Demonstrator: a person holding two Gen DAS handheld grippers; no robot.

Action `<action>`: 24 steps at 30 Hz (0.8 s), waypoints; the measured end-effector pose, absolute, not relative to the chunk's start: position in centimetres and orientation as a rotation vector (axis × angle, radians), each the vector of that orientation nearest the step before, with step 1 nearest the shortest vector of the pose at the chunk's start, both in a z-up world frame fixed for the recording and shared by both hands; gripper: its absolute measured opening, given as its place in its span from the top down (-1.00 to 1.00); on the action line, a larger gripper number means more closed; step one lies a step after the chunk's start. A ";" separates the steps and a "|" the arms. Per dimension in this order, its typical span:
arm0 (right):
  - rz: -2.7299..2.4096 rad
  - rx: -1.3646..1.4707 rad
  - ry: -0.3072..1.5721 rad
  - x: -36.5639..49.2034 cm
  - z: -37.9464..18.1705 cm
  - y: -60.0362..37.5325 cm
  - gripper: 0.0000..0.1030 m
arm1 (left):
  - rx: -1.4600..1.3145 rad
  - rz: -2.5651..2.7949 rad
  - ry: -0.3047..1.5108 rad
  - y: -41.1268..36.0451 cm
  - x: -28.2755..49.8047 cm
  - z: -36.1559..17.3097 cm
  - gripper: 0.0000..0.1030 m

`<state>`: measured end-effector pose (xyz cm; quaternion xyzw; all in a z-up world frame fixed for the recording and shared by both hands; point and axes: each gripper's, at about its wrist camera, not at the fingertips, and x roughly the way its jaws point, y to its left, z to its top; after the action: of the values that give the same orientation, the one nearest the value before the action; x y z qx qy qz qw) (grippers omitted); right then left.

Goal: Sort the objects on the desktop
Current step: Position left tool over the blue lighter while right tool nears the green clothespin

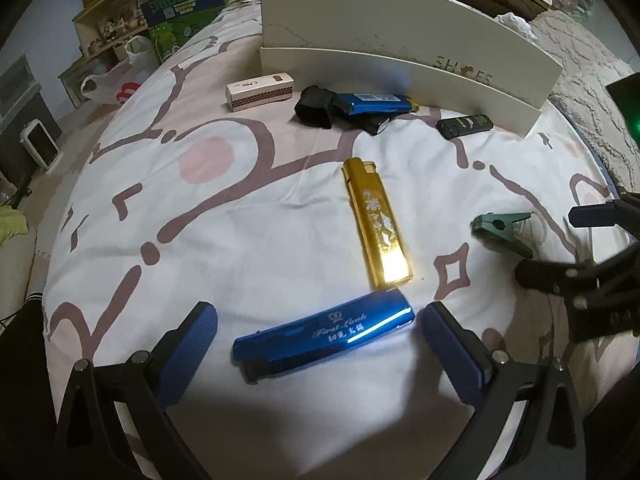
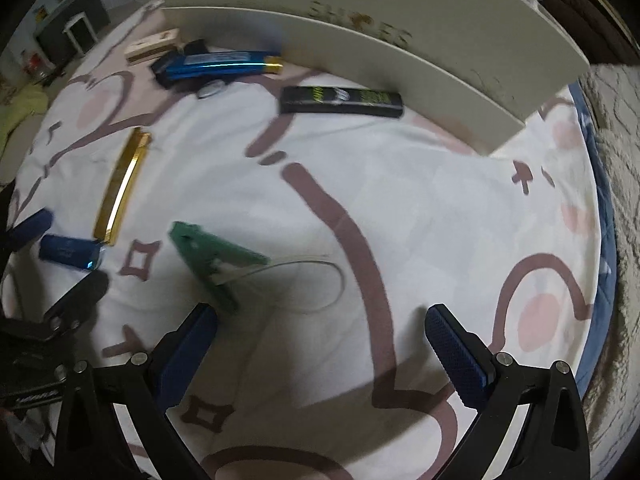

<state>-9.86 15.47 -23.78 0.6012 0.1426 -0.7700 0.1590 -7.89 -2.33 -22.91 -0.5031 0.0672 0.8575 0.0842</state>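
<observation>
Left gripper (image 1: 316, 338) straddles the blue lighter (image 1: 324, 334), fingers spread wide.
Close squarely across its narrow sides; right gripper (image 2: 320, 350) hangs unclenched, empty.

Behind the tall cream cardboard shoe box (image 1: 400, 36), shelf items too small to ID. At its base, a glossy blue lighter (image 1: 372, 104) part-covers a black object, type unclear. Right-wrist view motion-blurred; box lettering smeared.
</observation>
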 end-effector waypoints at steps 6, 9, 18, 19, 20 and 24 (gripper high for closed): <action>-2.255 1.749 0.346 -10.3 -23.9 16.2 -1.00 | -1.550 2.554 0.209 -3.6 -7.8 -22.8 -1.00; -2.276 1.760 0.326 -10.4 -23.9 16.4 -1.00 | -1.570 2.545 0.218 -4.1 -7.7 -22.7 -1.00; -2.323 1.779 0.279 -10.4 -24.1 16.6 -1.00 | -1.626 2.564 0.246 -5.8 -7.8 -22.7 -1.00; -2.325 1.776 0.282 -10.2 -24.0 16.5 -1.00 | -1.627 2.566 0.252 -5.8 -7.7 -22.7 -1.00; -2.327 1.771 0.293 -10.1 -23.9 16.3 -1.00 | -1.627 2.566 0.256 -5.9 -7.7 -22.7 -1.00; -2.271 1.708 0.347 -9.0 -23.6 14.4 -1.00 | -1.626 2.565 0.260 -5.9 -7.7 -22.8 -1.00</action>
<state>-8.97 14.42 -23.57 0.5908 0.1201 -0.7856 0.1392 -7.71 -5.87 -22.85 -0.5329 0.0852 0.8406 0.0467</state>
